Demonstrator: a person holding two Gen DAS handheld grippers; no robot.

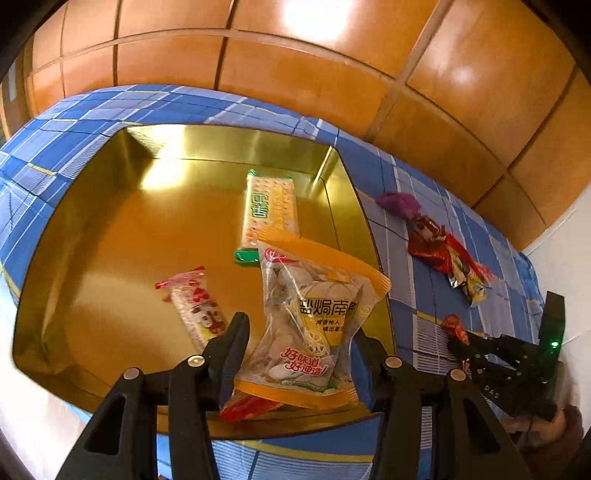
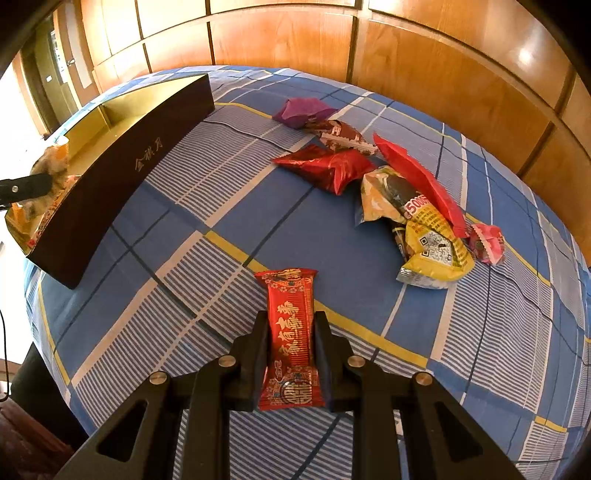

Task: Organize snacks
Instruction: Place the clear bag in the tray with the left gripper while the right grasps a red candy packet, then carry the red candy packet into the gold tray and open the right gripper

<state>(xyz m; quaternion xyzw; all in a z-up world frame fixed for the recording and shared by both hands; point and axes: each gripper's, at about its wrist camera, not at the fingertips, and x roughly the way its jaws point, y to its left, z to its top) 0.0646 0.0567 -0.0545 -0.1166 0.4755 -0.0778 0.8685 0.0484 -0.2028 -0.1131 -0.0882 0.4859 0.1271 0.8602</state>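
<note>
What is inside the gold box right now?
Inside the gold box: a green-ended cracker pack, a pink-ended pack, and a red wrapper partly hidden by the clear seed bag between the left gripper fingers. Anything beneath that bag is covered.

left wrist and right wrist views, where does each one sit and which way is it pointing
Left wrist view: on the left claw, angled down into the gold box; its fingers flank a clear seed packet; the right claw shows at the right edge.
Right wrist view: on the right claw, angled down at the checked cloth and loose snack pile; its fingers pinch a red packet.
Shared: the box, cloth, pile and wooden wall.
</note>
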